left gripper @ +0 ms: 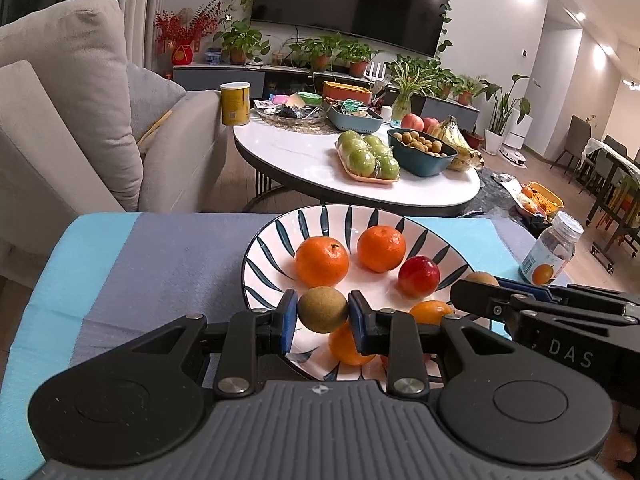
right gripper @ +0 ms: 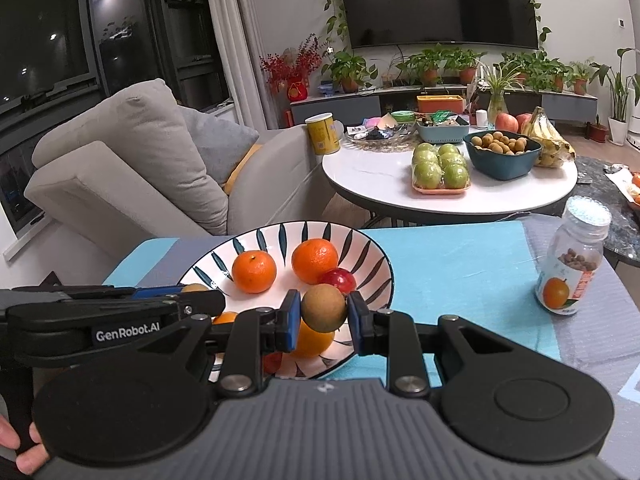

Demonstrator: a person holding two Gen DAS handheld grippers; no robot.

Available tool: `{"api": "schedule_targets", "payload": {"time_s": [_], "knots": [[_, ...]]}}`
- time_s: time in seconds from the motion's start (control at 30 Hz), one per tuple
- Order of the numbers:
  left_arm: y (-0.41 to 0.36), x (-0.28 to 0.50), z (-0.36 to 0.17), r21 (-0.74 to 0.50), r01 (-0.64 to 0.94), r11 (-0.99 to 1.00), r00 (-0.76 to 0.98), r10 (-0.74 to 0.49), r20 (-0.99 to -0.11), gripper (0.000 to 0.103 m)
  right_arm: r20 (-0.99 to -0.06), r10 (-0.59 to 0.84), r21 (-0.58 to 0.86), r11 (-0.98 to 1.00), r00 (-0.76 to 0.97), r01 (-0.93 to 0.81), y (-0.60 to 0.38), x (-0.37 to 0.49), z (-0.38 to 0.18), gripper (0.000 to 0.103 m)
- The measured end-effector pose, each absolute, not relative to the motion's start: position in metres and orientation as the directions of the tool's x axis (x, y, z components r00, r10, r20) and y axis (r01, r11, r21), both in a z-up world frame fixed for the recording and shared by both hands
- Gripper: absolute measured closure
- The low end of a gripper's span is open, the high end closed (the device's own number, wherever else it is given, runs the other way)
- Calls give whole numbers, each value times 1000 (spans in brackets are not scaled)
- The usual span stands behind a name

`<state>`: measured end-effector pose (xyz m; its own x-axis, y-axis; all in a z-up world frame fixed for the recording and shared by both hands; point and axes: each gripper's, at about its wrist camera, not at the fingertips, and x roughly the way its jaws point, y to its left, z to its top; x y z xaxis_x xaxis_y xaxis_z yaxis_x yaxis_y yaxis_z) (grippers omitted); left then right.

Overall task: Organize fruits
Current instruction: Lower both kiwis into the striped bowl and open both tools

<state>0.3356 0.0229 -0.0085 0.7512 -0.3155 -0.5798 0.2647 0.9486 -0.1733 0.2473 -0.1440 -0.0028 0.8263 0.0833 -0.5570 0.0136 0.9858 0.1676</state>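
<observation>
Longans (left gripper: 323,309) gripped, "GenRobot.AI" left gripper (left gripper: 323,312), "DAS"

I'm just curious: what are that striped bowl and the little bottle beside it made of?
The striped bowl looks like glazed ceramic: glossy white with painted dark leaf strokes and light glints along the rim. The bottle seems to be clear plastic, though it could be glass; its contents show through above a paper-like orange-fruit label, and the pale cap looks plastic.

A grey sofa (right gripper: 132,172) is set beneath dark windows (right gripper: 48,40); a wall-mounted television (right gripper: 440,0) is flanked by potted plants (right gripper: 428,62).
</observation>
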Motion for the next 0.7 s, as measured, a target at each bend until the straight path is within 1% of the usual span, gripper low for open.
{"api": "schedule_targets", "payload": {"time_s": [0.2, 0.27, 0.3, 0.47, 0.7], "knots": [[27, 336, -11, -184, 262, 947, 758, -320, -568, 76, -561, 88, 178, 984, 823, 16, -144, 251, -6, 38], [28, 337, -11, -183, 258, 949, 758, -316, -570, 72, -562, 90, 183, 983, 822, 18, -143, 252, -7, 38], [29, 337, -11, -186, 254, 949, 758, -314, -571, 66, -562, 91, 185, 983, 822, 18, -143, 253, -7, 38], [29, 336, -10, -187, 259, 947, 756, -320, -571, 64, -567, 93, 187, 982, 818, 18, -143, 254, -10, 38], [28, 336, -9, -199, 270, 942, 750, -336, -570, 57, -564, 92, 189, 982, 821, 19, -142, 253, -9, 38]]}}
